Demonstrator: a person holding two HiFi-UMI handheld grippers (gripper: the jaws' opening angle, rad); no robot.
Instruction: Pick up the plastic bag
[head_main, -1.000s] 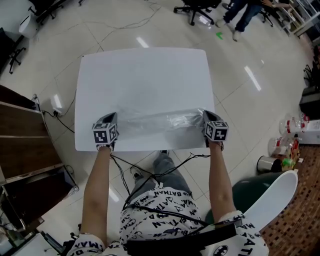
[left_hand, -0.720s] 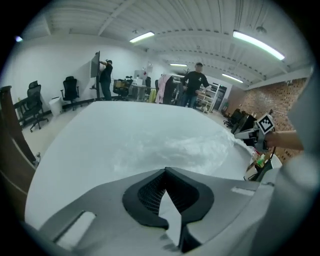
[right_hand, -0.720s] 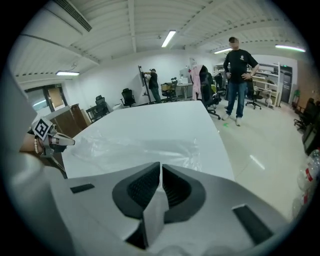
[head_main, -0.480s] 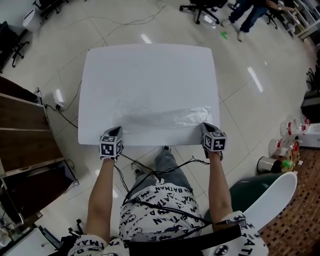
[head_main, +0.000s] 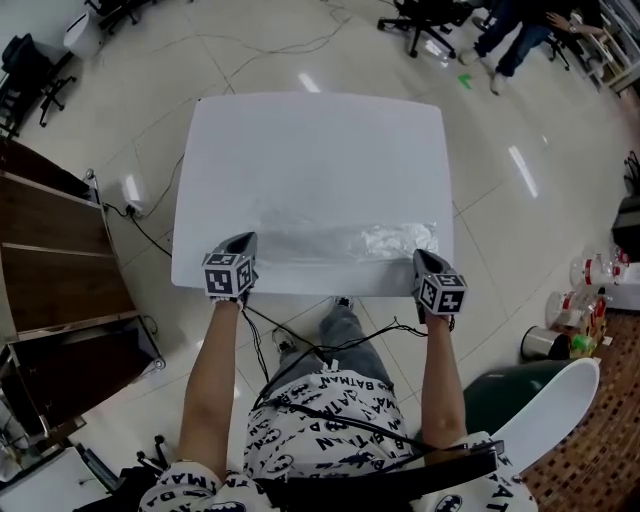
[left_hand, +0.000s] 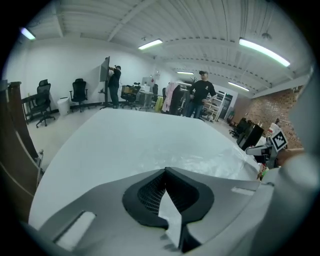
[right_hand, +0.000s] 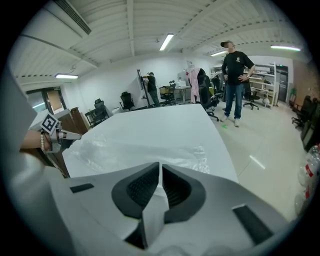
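The plastic bag (head_main: 340, 243) lies flat on the white table (head_main: 300, 150), stretched in a long clear band along the table's near edge; its right end is bunched into shiny creases near the table's near right corner; the rest of the table top is bare white.

The left claw (head_main: 243, 245) sits at the table's near edge, towards its left corner; in the left gripper view its dark pads meet at the tips, and a pale wedge of the bag's film is pinched between them.

The right claw (head_main: 425, 258) sits at the table's near right corner, touching the bunched end of the bag; in the right gripper view it is narrow and just opening, with only a thin slit between the pads; a strip of film fills that slit and hangs out below.

Beyond the table's far side, office chairs (head_main: 418, 18) stand on the glossy floor (head_main: 130, 100), well apart from the table; a person (right_hand: 235, 80) stands there too, hands on hips.
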